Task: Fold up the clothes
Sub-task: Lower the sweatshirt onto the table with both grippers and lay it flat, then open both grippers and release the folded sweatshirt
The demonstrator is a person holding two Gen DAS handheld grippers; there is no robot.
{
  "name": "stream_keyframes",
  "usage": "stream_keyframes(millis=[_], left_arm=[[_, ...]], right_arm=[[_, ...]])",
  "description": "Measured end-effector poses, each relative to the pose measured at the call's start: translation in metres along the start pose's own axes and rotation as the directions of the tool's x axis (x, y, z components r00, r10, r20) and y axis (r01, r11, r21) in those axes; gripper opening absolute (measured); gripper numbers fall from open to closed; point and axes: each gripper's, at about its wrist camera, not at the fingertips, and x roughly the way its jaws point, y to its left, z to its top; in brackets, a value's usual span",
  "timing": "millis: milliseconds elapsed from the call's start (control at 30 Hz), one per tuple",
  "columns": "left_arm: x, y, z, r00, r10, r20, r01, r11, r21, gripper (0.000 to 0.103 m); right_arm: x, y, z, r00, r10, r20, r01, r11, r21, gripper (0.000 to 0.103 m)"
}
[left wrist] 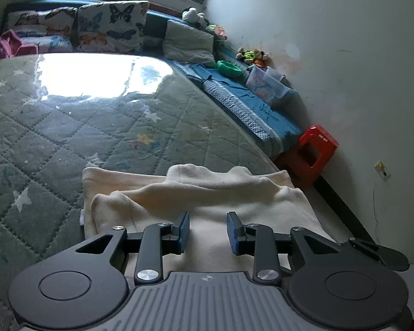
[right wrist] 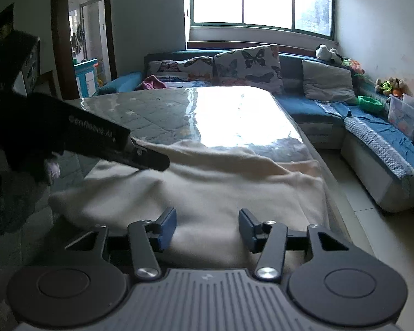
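A cream garment (left wrist: 201, 193) lies partly folded and rumpled at the near edge of a quilted green table cover (left wrist: 69, 138). My left gripper (left wrist: 208, 231) is open just above its near part, holding nothing. In the right wrist view the same garment (right wrist: 207, 182) spreads across the near end of the table (right wrist: 157, 115). My right gripper (right wrist: 207, 229) is open over its near edge, empty. The left gripper's body (right wrist: 96, 140) reaches in from the left over the garment's far left part.
A blue corner sofa (right wrist: 372, 138) with butterfly pillows (right wrist: 248, 63) wraps the far and right sides. A red stool (left wrist: 314, 149) stands by the wall. Toys and a clear box (left wrist: 265, 82) sit on the sofa. Tiled floor (right wrist: 353, 193) lies right of the table.
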Motion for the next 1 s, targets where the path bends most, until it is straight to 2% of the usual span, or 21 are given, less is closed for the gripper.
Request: stream_keyframes(millis=[267, 400, 567, 667, 800, 1000], left_arm=[[-0.027, -0.02, -0.029, 1.0, 0.002, 0.029, -0.005, 0.993, 0.118, 0.031], [-0.038, -0.028, -0.044, 0.999, 0.009, 0.041, -0.016, 0.986, 0.166, 0.03], [-0.039, -0.033, -0.056, 0.999, 0.009, 0.038, -0.016, 0.98, 0.197, 0.03], [-0.04, -0.033, -0.06, 0.999, 0.019, 0.04, -0.027, 0.98, 0.199, 0.03], [-0.048, -0.033, -0.061, 0.998, 0.015, 0.054, -0.024, 0.983, 0.182, 0.03], [-0.048, -0.03, -0.067, 0.998, 0.031, 0.059, -0.041, 0.984, 0.172, 0.03]], right_arm=[[-0.024, 0.003, -0.012, 0.999, -0.018, 0.031, 0.017, 0.999, 0.037, 0.057], [-0.033, -0.005, -0.013, 0.997, -0.052, 0.063, 0.047, 0.996, 0.08, 0.057], [-0.031, -0.017, -0.021, 0.995, -0.089, 0.043, 0.083, 0.989, 0.121, 0.057], [-0.031, -0.021, -0.027, 0.995, -0.095, 0.031, 0.09, 0.986, 0.137, 0.057], [-0.039, -0.019, -0.025, 0.993, -0.105, 0.058, 0.096, 0.986, 0.134, 0.057], [-0.029, -0.02, -0.027, 0.993, -0.108, 0.045, 0.101, 0.984, 0.146, 0.064]])
